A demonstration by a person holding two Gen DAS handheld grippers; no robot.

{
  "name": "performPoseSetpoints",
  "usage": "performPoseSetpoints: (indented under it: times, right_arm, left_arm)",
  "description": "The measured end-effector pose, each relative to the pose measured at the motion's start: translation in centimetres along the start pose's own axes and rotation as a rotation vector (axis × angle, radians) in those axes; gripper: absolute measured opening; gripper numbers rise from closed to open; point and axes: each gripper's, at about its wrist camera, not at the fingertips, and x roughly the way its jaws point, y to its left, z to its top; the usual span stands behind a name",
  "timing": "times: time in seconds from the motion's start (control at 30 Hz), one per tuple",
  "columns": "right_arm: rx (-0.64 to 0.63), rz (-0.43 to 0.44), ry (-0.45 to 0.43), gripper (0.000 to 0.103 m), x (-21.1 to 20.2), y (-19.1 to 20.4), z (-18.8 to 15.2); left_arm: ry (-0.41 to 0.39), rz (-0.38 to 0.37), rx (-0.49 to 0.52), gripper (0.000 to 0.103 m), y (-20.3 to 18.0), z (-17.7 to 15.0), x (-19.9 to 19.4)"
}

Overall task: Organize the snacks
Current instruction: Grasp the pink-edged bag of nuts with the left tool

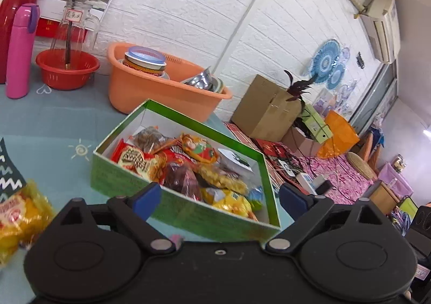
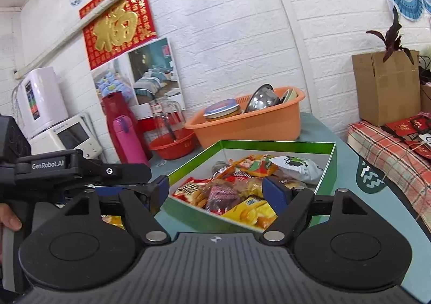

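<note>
A green box (image 1: 126, 177) (image 2: 327, 161) with a white inside stands on the blue table, filled with several snack packs in red, orange and yellow wrappers (image 1: 188, 166) (image 2: 237, 193); a white pack (image 2: 295, 166) lies at its far side. My left gripper (image 1: 219, 200) hangs open just before the box's near wall, nothing between its blue pads. My right gripper (image 2: 215, 191) is open too, in front of the box's near corner and empty. A yellow snack bag (image 1: 18, 217) lies loose on the table to the left, outside the box. The left gripper's body (image 2: 80, 169) shows in the right wrist view.
Behind the box stand an orange basin (image 1: 150, 88) (image 2: 256, 126) with a tin and bowls, a red basket (image 1: 67, 68) holding a glass jug, a pink flask (image 1: 20, 51) and a red jug. Cardboard boxes (image 1: 266, 110) and a checked bench (image 2: 385, 147) lie to the right.
</note>
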Motion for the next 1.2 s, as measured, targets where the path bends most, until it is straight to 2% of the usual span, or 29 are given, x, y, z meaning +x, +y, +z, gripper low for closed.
performPoseSetpoints:
  times: [0.13,0.4,0.47,0.57,0.6,0.63,0.73,0.8,1.0,1.07,1.2]
  right_arm:
    - [-0.021,0.016,0.002,0.103,-2.3,1.3,-1.5]
    - [0.025,-0.012,0.087,0.103,-3.3,1.0,-4.8]
    - [0.051,-0.019,0.119,0.103,-3.2,0.6,-5.5]
    - [0.075,-0.014,0.155,0.103,-3.0,0.1,-6.6]
    - [0.082,-0.014,0.166,0.103,-2.9,0.1,-7.0]
    - [0.089,-0.013,0.177,0.103,-2.7,0.0,-7.3]
    - [0.108,-0.005,0.207,0.103,-2.4,-0.1,-8.4]
    - [0.116,0.009,0.226,0.103,-2.3,-0.2,-9.0]
    - [0.106,0.035,0.290,0.103,-2.4,0.4,-10.9]
    - [0.088,0.031,0.284,0.103,-2.5,0.6,-11.1]
    - [0.059,0.027,0.287,0.103,-2.0,1.0,-11.0]
  left_arm:
    - [0.037,0.005,0.028,0.103,-0.1,-1.8,-0.1]
    - [0.097,0.085,0.098,0.103,0.5,-3.8,4.6]
    - [0.116,0.107,0.083,0.103,1.2,-4.3,5.6]
    - [0.175,0.084,0.062,0.103,1.9,-5.1,6.5]
    - [0.191,0.091,0.074,0.097,1.9,-5.5,6.6]
    - [0.197,0.098,0.099,0.086,1.7,-5.8,6.5]
    - [0.197,0.105,0.149,0.082,0.8,-6.7,5.6]
    - [0.221,0.061,0.142,0.080,0.2,-7.5,5.1]
    - [0.221,-0.018,0.032,0.091,-0.8,-9.9,2.5]
    - [0.217,-0.056,-0.020,0.103,-0.7,-10.3,1.6]
    - [0.201,-0.056,-0.060,0.103,-0.3,-10.4,1.2]
